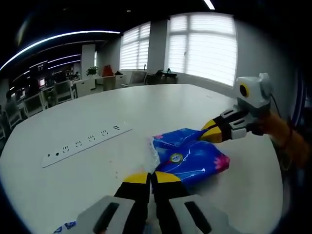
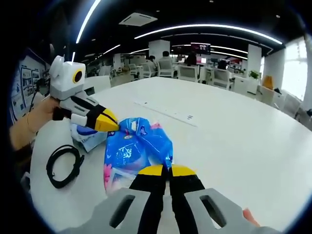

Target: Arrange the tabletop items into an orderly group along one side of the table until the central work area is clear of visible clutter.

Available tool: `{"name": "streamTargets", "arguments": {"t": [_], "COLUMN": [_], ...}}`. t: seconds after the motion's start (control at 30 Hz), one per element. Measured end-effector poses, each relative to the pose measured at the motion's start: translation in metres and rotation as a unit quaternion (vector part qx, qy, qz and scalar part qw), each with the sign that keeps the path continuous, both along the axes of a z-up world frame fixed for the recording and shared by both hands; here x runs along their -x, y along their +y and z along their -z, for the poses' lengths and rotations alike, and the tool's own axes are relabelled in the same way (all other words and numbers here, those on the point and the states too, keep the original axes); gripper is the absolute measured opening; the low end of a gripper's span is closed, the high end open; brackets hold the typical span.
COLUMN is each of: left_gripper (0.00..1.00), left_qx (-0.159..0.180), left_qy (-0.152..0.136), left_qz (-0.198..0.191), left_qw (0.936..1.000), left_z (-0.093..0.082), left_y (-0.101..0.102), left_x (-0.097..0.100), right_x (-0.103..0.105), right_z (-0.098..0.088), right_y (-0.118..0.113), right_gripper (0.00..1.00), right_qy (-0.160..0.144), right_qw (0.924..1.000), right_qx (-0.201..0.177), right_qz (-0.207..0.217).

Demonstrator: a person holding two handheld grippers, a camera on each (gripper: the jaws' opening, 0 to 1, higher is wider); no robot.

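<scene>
A blue printed plastic packet lies crumpled on the white table, stretched between both grippers. My left gripper is shut, its yellow tips pinching the packet's pale near edge. In the right gripper view the packet sits just ahead of my right gripper, which is shut on its near end. The right gripper enters the left gripper view from the right, tips on the packet's far corner. The left gripper enters the right gripper view from the left, at the packet's other edge.
A white power strip lies left of the packet, also seen beyond the packet as power strip. A coiled black cable and a second blue-white packet rest near the table edge. Office chairs and desks stand beyond the table.
</scene>
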State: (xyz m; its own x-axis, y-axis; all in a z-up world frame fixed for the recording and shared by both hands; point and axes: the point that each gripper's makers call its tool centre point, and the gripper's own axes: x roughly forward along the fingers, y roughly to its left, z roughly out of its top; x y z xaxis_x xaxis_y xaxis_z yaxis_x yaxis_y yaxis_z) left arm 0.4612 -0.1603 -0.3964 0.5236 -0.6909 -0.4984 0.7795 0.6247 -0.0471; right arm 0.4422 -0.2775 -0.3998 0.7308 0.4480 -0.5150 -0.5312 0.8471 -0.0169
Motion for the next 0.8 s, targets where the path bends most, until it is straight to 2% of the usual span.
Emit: {"name": "streamTargets", "arguments": {"t": [0.23,0.53,0.8], "left_gripper": [0.01,0.01,0.01], "left_qx": [-0.009,-0.004,-0.013], "left_qy": [-0.001,-0.007,-0.005], "left_qz": [0.003,-0.001,0.002], "left_qw": [1.0,1.0,0.9999], "left_z": [0.003,-0.006,-0.003], "left_y": [-0.001,0.003,0.008], "left_x": [0.005,0.009,0.019], "right_x": [0.002,-0.001,-0.003], "right_z": [0.003,-0.004,-0.003], "right_y": [-0.001,0.001,0.005], "right_gripper": [0.01,0.01,0.01], "right_qy": [0.003,-0.005,-0.002], "right_qw": [1.0,1.0,1.0], "right_qx": [0.004,-0.007,-0.004], "right_qz": [-0.001,0.004,0.003]}}
